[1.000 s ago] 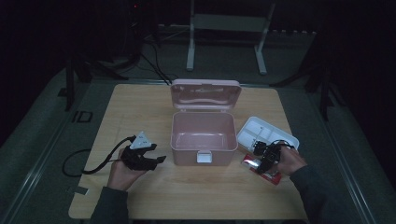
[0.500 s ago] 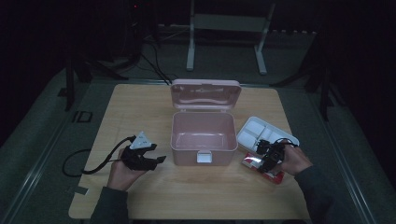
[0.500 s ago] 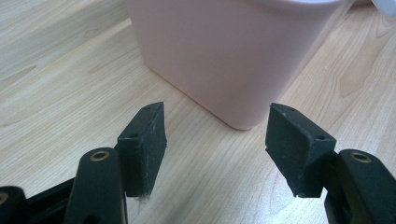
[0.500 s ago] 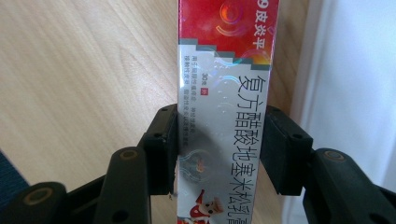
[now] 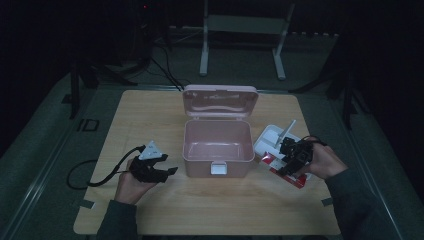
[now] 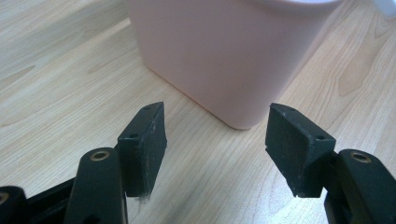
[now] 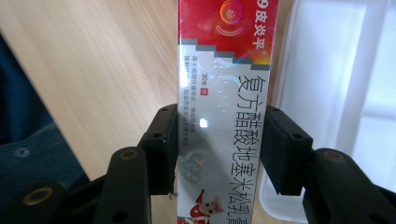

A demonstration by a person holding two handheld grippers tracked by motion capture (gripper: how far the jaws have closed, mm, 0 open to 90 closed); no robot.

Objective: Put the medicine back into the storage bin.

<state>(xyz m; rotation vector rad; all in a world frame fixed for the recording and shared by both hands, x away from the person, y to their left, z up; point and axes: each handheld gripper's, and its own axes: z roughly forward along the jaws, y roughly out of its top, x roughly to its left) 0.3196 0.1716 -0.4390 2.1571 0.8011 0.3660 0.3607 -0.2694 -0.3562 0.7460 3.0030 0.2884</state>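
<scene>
One pink storage box [image 5: 217, 142] stands at the centre of the frame, its single lid [image 5: 220, 101] raised behind it. One white tray [image 5: 269, 138] lies right of centre. One red and white carton [image 7: 224, 102] sits at the lower right. Two tongs are present: one at lower left [image 5: 170, 171], one at lower right [image 5: 285, 159]. One bench [image 5: 150, 107] carries everything.

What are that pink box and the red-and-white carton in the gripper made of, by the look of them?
The pink box looks like moulded plastic: smooth, matte, one even colour, with rounded corners. The red-and-white carton seems to be thin glossy printed cardboard: sharp folded edges, and light glints on its printed face. The right gripper holds it between its jaws.
</scene>
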